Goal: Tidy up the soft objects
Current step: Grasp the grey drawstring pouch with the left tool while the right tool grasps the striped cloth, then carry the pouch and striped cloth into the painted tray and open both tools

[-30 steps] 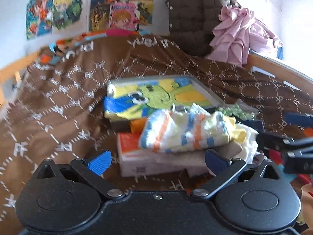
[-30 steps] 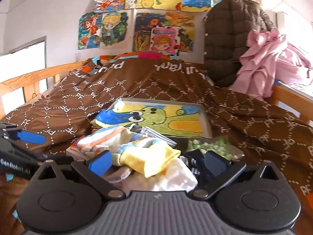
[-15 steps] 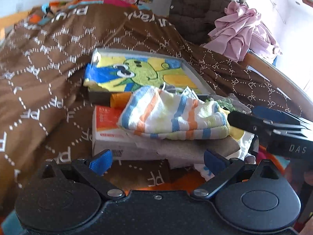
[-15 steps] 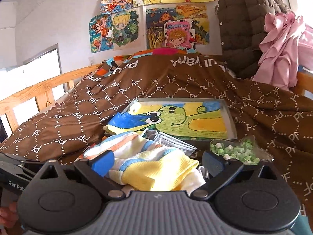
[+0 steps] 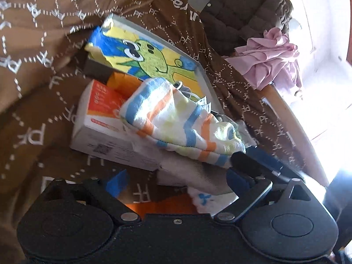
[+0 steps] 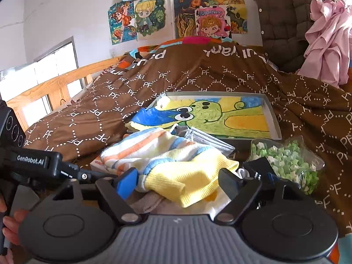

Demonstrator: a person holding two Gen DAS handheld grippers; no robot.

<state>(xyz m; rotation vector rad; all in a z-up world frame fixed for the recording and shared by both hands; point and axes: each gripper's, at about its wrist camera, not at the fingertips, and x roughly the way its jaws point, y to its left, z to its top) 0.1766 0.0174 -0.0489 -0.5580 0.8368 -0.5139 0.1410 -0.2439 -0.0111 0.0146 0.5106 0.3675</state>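
The striped towel (image 6: 167, 160), soft terry in blue, orange and yellow bands, lies bunched on a white box (image 5: 103, 129) on the brown bed cover (image 6: 110, 101), its long axis running across both claws. The right claw (image 6: 178, 179) is nearer: the yellow end sits between its jaws, which have just been closing but don't yet pinch it. The left claw (image 5: 176, 181) gapes wide, empty, just short of the towel.
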